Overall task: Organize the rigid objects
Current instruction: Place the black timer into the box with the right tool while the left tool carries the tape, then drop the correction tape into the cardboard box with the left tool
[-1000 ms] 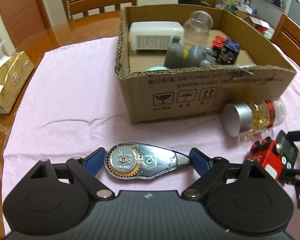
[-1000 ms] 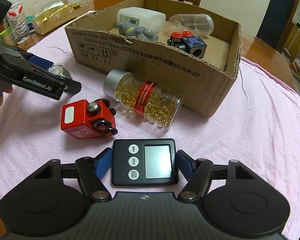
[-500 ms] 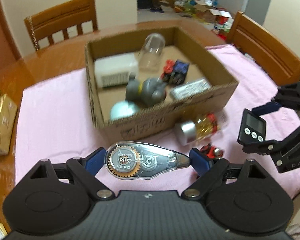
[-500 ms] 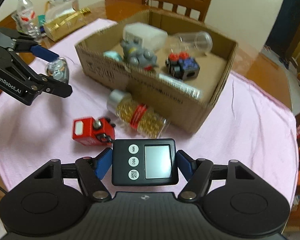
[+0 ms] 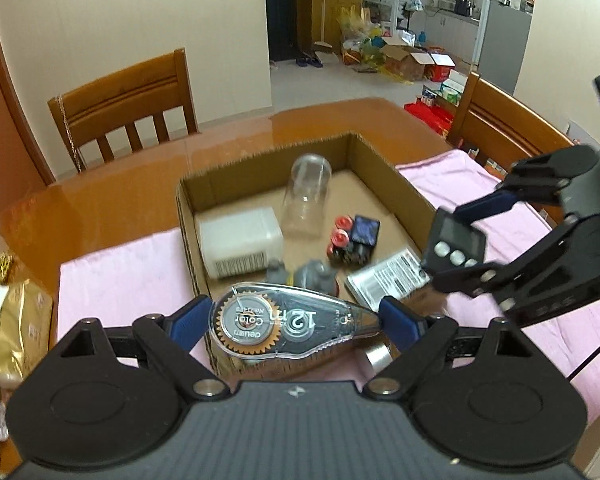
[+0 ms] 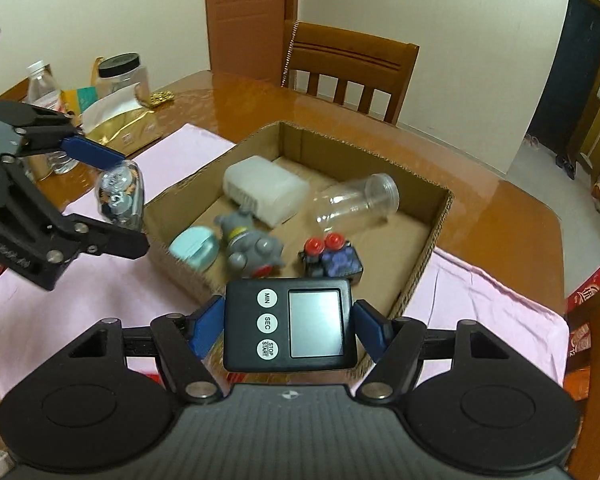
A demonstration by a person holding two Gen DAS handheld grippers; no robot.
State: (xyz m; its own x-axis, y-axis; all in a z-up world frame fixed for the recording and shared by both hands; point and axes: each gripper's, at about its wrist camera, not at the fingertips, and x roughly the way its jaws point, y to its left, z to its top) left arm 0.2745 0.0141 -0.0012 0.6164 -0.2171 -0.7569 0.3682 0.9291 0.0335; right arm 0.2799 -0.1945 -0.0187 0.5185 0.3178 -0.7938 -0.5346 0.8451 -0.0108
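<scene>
My left gripper (image 5: 296, 320) is shut on a clear correction-tape dispenser (image 5: 288, 326) and holds it in the air at the near edge of the cardboard box (image 5: 188, 220). My right gripper (image 6: 290, 326) is shut on a black digital timer (image 6: 290, 326) and holds it above the box's (image 6: 439, 216) near wall. The timer also shows in the left wrist view (image 5: 453, 246), the dispenser in the right wrist view (image 6: 120, 194). In the box lie a white container (image 6: 264, 190), a clear jar (image 6: 355, 204), a grey toy (image 6: 252, 248), a teal case (image 6: 194, 246) and a blue toy car (image 6: 335, 260).
A pink cloth (image 5: 120, 268) covers the wooden table (image 6: 479, 216). A gold bag (image 5: 16, 328) lies at the left. Bottles and a jar (image 6: 120, 76) stand at the table's far left. Wooden chairs (image 5: 128, 108) stand around. A silver bottle cap (image 5: 375, 358) shows below the dispenser.
Both grippers have risen from the table with their objects and moved over the box's near edge. The box now appears from higher up.
</scene>
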